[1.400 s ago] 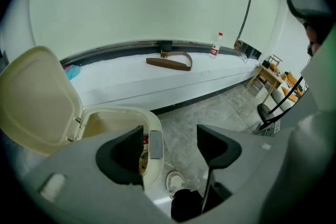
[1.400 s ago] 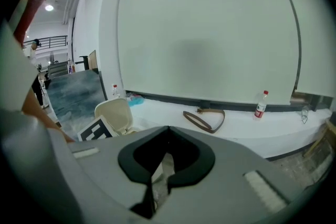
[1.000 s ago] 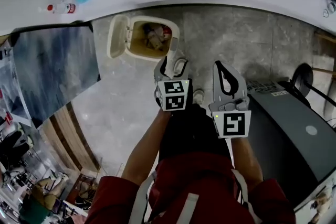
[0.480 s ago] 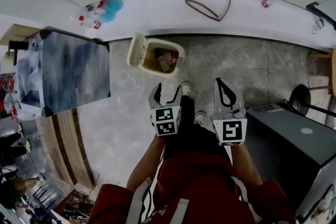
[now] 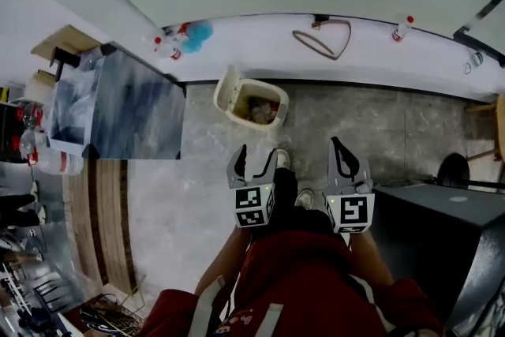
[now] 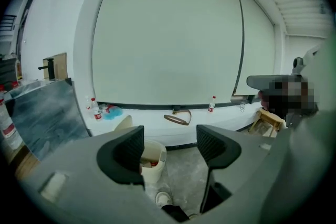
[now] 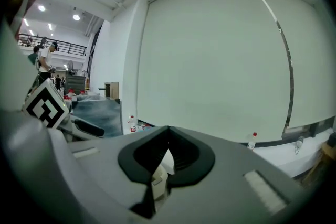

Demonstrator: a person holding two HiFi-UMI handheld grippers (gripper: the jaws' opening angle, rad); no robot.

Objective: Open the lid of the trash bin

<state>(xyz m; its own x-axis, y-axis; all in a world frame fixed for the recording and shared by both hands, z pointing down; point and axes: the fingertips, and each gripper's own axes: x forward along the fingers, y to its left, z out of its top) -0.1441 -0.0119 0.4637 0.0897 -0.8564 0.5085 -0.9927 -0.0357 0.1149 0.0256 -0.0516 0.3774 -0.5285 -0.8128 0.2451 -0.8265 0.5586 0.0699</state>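
A cream trash bin (image 5: 259,104) stands on the grey floor against the white ledge. Its lid (image 5: 230,86) is tipped up to the left and rubbish shows inside. In the left gripper view the bin (image 6: 153,159) sits low behind the left jaw, with the lid (image 6: 124,123) raised. My left gripper (image 5: 254,159) hangs open and empty in front of the person's body, well short of the bin. My right gripper (image 5: 342,151) is beside it, jaws shut on nothing. In the right gripper view the right gripper (image 7: 167,153) has its tips touching.
The white ledge (image 5: 371,59) carries small bottles (image 5: 401,28), a brown strap loop (image 5: 322,40) and a blue cloth (image 5: 197,33). A grey-blue tabletop (image 5: 126,110) juts in at left. A dark cabinet (image 5: 442,237) and a round stool (image 5: 454,170) stand at right. A shoe (image 5: 282,160) is below the bin.
The view has drawn back from the bin, which now looks smaller and farther up. Both grippers stay in front of the body. The lid stays up.
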